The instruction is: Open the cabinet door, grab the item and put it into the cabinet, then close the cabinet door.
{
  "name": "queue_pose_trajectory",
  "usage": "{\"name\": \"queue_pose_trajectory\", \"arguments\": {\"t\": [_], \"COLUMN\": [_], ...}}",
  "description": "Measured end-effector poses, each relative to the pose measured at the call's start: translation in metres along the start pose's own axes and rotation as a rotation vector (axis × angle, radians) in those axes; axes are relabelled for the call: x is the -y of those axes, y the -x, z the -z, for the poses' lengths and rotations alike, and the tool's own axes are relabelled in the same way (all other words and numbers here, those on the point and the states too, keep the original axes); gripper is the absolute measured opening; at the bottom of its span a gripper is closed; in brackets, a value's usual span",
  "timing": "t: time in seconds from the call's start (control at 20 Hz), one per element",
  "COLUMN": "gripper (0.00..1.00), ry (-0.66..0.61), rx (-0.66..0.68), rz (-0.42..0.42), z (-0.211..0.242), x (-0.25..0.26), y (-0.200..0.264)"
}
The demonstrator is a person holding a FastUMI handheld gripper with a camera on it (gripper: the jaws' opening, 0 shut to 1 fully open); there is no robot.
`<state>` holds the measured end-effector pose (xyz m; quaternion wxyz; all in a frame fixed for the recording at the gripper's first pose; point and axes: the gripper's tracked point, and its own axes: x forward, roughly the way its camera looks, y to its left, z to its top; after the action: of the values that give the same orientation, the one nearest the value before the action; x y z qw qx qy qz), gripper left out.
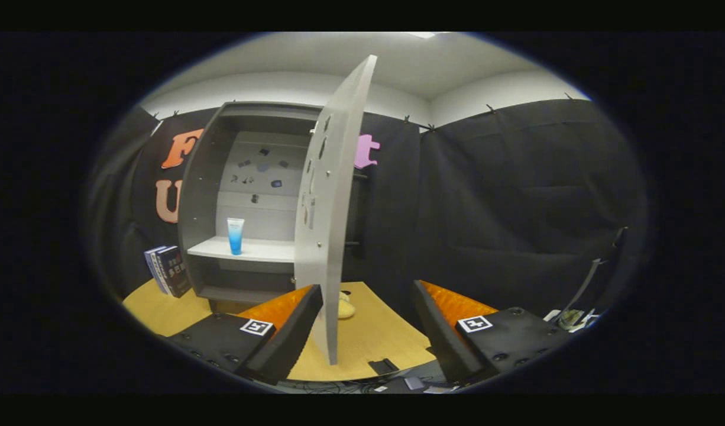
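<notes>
Beside the open cabinet door (333, 213), my claw (368, 322) is level, fingers spread wide and empty, the door's edge just inside the left one; tube (235, 235) shelved inside.

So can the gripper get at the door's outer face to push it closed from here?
Probably yes: the gripper is open with the cabinet door edge between its fingers, nearer the left one; its outer face looks unobstructed.

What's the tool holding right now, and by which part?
Nothing. The tool is open, its fingers spread; the door edge stands between them, close to the left finger, not pressed by both. The tube stands on the shelf.
</notes>
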<state>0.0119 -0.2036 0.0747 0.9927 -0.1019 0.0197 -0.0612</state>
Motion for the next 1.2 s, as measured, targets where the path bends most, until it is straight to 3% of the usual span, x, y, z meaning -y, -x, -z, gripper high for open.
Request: {"name": "queue_pose_trajectory", "arguments": {"t": [0.35, 0.55, 0.85, 1.2], "gripper": [0.98, 0.98, 0.95, 0.95], "ry": [-0.004, -0.042, -0.083, -0.152], "rx": [-0.037, -0.044, -0.047, -0.061], "rz": [0.000, -0.056, -0.054, -0.107], "z": [0.029, 0.038, 0.041, 0.040], "x": [0.022, 0.013, 0.005, -0.051], "y": [-0.041, -0.051, -0.050, -0.035]}}
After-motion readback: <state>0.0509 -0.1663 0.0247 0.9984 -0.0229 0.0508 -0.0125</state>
